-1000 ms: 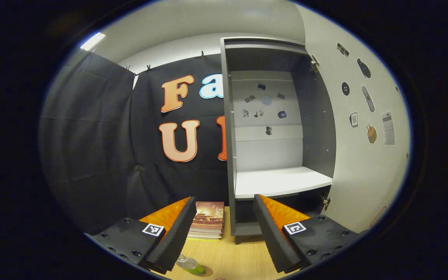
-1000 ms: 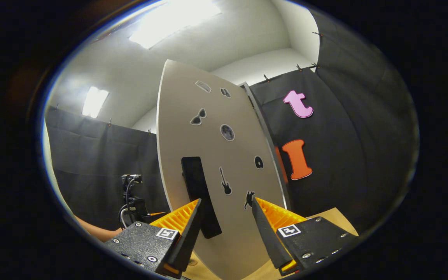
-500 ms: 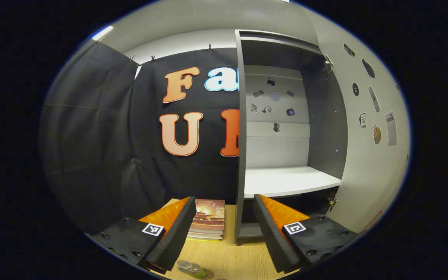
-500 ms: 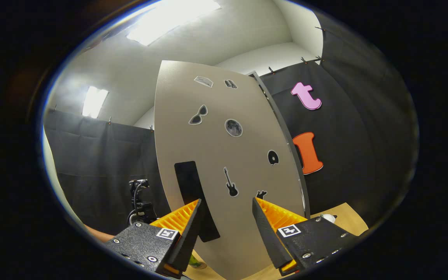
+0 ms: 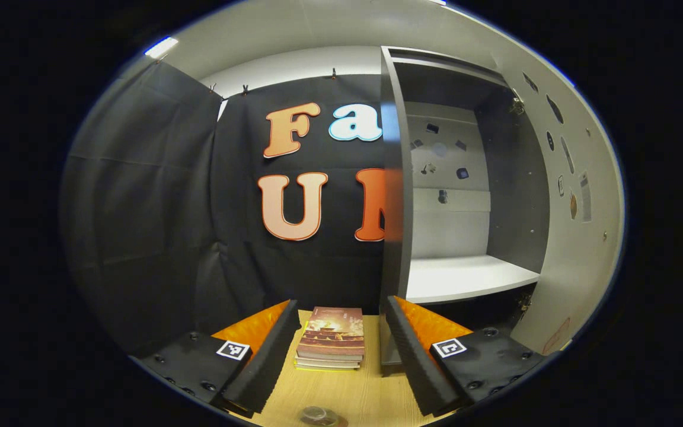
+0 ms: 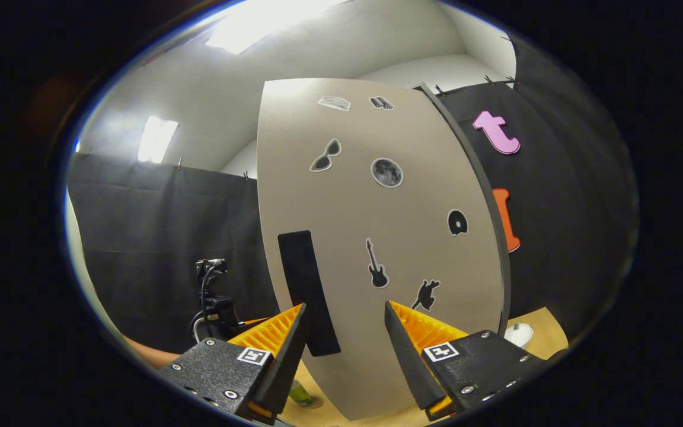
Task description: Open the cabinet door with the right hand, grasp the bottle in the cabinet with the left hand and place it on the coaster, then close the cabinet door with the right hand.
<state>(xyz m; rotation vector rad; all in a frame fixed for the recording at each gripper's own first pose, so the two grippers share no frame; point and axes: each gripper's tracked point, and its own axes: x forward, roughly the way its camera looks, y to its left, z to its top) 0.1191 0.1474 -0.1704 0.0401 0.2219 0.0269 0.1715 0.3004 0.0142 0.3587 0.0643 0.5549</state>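
Book stack [image 5: 331, 337] on wooden table [image 5: 353, 394]

bright ceiling panels [image 6: 258, 24] glare overhead. the cabinet [image 5: 466, 178] interior looks dim, perhaps slightly blurred. edges bend strongly.

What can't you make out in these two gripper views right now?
- Bottle: right gripper view, hidden by that gripper's finger and cabinet door, so whether it sits on the coaster is unclear.
- Round object: left gripper view, cut off at the bottom edge.
- Cabinet below its shelf: left gripper view, too dark.
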